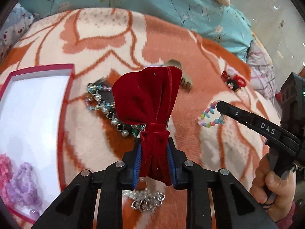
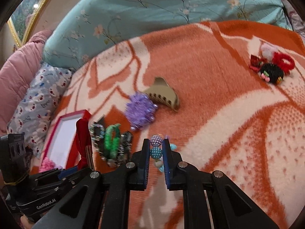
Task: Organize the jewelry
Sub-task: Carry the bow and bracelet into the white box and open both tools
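My left gripper point(image 1: 154, 147) is shut on the knot of a dark red velvet bow point(image 1: 146, 95), which stands up above the blanket. In the right wrist view the bow point(image 2: 82, 133) shows beside the pink-rimmed white box point(image 2: 64, 133). My right gripper point(image 2: 156, 145) is shut on a string of pastel beads point(image 2: 156, 151). It shows in the left wrist view as a black finger point(image 1: 238, 114) with the bead loop point(image 1: 209, 116) hanging from its tip. The box point(image 1: 42, 68) lies at the left and holds pink and purple scrunchies point(image 1: 21, 181).
On the orange-and-cream blanket point(image 2: 219, 114) lie a pearl and clover chain point(image 1: 106, 110), a silver piece point(image 1: 146, 200), a green scrunchie point(image 2: 112, 139), a purple scrunchie point(image 2: 140, 110), a tan claw clip point(image 2: 164, 95) and red and black hair ties point(image 2: 272, 66). Pillows sit behind.
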{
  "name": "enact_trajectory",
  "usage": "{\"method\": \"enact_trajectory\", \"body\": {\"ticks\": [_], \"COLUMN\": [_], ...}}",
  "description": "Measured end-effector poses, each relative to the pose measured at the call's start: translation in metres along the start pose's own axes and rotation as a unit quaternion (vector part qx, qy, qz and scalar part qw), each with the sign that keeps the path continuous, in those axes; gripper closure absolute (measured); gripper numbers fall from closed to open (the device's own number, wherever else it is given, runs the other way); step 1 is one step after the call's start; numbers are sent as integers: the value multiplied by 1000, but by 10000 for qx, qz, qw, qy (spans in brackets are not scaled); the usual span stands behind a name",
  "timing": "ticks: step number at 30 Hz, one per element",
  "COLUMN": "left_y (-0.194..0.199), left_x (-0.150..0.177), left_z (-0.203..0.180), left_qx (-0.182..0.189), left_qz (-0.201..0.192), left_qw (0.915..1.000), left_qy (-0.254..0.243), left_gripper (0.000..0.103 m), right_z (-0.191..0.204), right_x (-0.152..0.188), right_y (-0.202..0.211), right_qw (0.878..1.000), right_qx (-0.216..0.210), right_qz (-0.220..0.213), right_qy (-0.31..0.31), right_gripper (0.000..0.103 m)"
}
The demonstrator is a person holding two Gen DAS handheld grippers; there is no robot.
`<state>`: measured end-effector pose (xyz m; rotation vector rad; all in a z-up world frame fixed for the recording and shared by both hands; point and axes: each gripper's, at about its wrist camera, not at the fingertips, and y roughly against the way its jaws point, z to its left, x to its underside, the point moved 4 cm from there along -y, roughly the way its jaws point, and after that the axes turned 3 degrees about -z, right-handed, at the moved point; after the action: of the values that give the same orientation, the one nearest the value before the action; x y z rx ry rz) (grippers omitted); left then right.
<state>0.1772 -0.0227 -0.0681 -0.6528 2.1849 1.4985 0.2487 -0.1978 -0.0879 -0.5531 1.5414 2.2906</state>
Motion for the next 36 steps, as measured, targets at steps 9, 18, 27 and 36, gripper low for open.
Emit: {"method": "enact_trajectory", "body": {"ticks": [9, 18, 27, 36], "left_y": [67, 114, 152, 176], "left_x": [13, 33, 45, 49], "left_z": [38, 78, 114, 144], "left_qx": [-116, -366, -670, -1039], "left_qz": [-388, -559, -724, -729], "left_qw": [9987, 9961, 9917, 9868], "left_qy": [298, 578, 827, 1003], "left_gripper": [80, 80, 80, 80], "right_z": [36, 90, 159, 221], "right_x": [-5, 1, 14, 33], "right_y": [14, 9, -11, -32], "right_qw": [9992, 9963, 9886, 9773], "right_qx": [-378, -723, -1184, -1682], "right_qz": [-69, 39, 271, 499], "right_qy": [115, 462, 885, 1188], "right_gripper": [91, 91, 91, 91]}}
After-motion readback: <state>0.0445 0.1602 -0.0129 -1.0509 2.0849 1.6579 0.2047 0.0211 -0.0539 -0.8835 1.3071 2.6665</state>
